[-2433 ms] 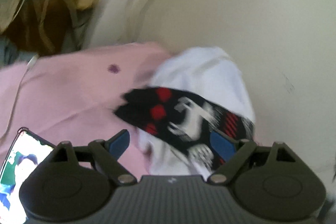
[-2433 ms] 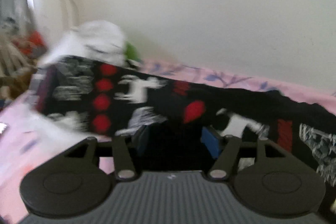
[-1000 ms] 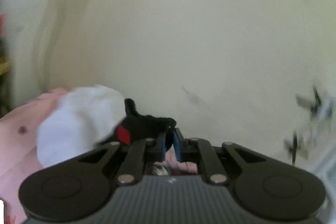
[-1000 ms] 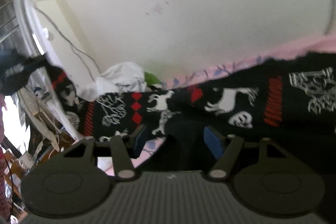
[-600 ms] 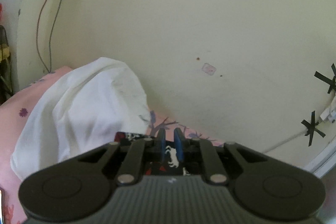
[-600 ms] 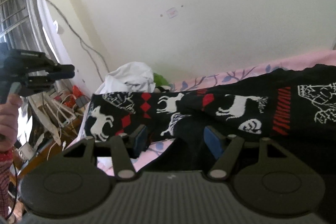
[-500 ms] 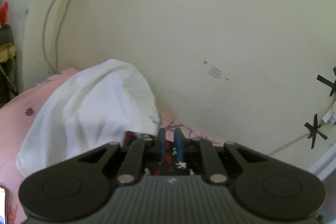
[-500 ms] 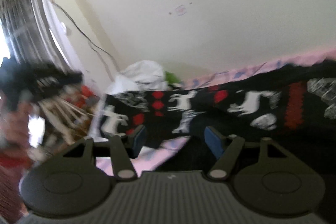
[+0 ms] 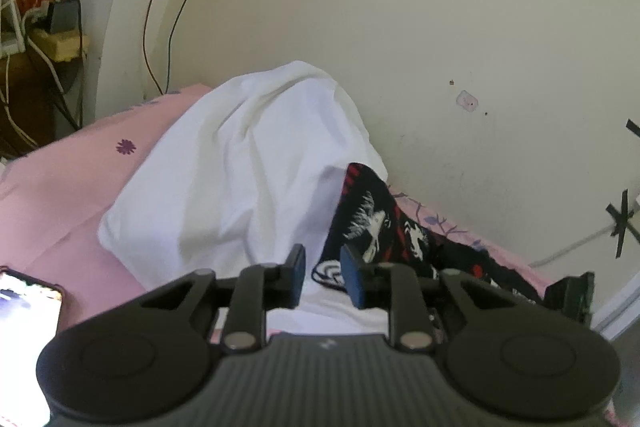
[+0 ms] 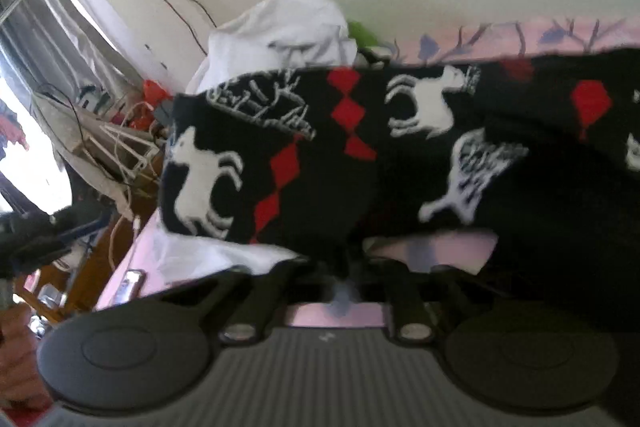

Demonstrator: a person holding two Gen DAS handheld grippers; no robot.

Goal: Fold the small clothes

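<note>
Patterned black garment (image 10: 360, 155) lies spread over the pink bedsheet (image 9: 60, 187), one end against the white cloth pile (image 9: 240, 167). Left gripper (image 9: 323, 277) — jaws parting, nothing between them. Right gripper (image 10: 344, 279) — jaws closing on the garment's near edge.

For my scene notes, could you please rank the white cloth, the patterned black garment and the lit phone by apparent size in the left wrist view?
1. white cloth
2. patterned black garment, partly hidden by the gripper
3. lit phone, cut off by the frame edge, so unsure
</note>
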